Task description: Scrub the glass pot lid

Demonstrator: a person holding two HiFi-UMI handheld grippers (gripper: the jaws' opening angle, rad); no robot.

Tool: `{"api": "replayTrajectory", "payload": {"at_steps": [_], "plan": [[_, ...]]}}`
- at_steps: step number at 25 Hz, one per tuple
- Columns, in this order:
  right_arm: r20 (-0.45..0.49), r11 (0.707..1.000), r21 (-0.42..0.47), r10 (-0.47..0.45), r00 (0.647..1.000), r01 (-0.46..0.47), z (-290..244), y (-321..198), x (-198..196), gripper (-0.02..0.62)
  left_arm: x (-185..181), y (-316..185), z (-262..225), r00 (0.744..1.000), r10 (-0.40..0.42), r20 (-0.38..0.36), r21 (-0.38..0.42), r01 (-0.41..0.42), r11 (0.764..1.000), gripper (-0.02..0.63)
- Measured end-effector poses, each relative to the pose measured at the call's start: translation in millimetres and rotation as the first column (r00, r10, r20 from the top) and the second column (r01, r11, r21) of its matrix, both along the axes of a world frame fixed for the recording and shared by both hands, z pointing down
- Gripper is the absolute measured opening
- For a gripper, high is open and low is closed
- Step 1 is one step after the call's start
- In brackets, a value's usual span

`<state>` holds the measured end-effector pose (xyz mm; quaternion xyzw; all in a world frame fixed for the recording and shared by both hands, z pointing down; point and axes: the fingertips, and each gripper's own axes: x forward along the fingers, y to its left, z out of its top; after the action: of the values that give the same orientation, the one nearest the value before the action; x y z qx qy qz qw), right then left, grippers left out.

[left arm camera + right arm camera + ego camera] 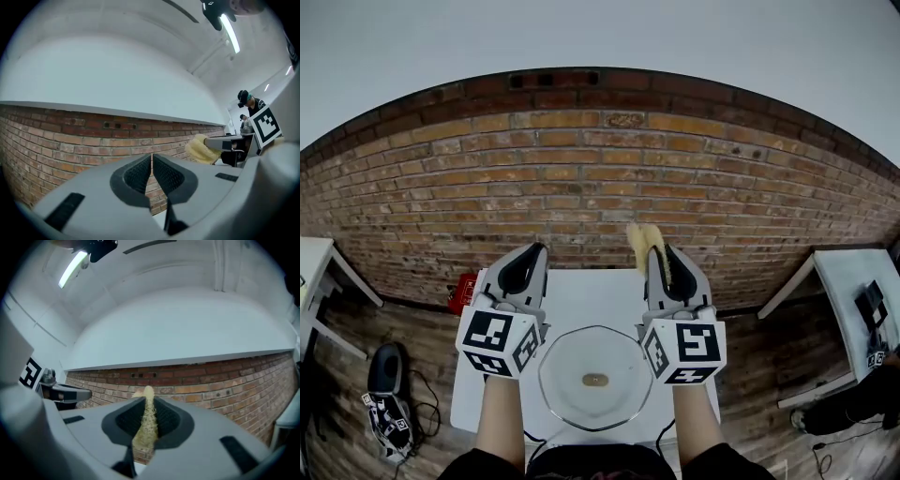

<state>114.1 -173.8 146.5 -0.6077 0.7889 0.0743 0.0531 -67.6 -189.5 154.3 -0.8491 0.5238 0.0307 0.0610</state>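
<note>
Lid, place: the glass lid (592, 361) lies flat on the white table (581, 291), toward its near edge, below and between the two raised grippers and touched by neither.
Lid, direction: broad face up, brown knob (595, 380) at the centre; the outline is round, so no long axis stands out.
Lid, handling (judged): stiff, fairly heavy for its size, breakable, and slippery once wet.
Lid, hold (judged): pinch the knob or the rim to steady it, leaving the glass face free for scrubbing.
Left gripper (152, 165): jaws pressed together with nothing between them, aimed at the brick wall (581, 169).
Right gripper (149, 414): jaws pinching a yellow sponge (147, 420), squeezed thin, its tip sticking out past the jaws.
Sponge, handling (judged): soft, light, yields under pressure.
</note>
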Motion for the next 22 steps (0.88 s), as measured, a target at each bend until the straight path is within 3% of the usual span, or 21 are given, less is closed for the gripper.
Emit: {"api": "replayTrajectory", "payload": {"at_steps": [22], "plan": [[0.007,0.998,-0.048,-0.042,0.999,0.043,19,5,-13,0.055,-3,2,11,0.999,-0.044,0.005,-0.04,0.044,0.998,0.021]]}}
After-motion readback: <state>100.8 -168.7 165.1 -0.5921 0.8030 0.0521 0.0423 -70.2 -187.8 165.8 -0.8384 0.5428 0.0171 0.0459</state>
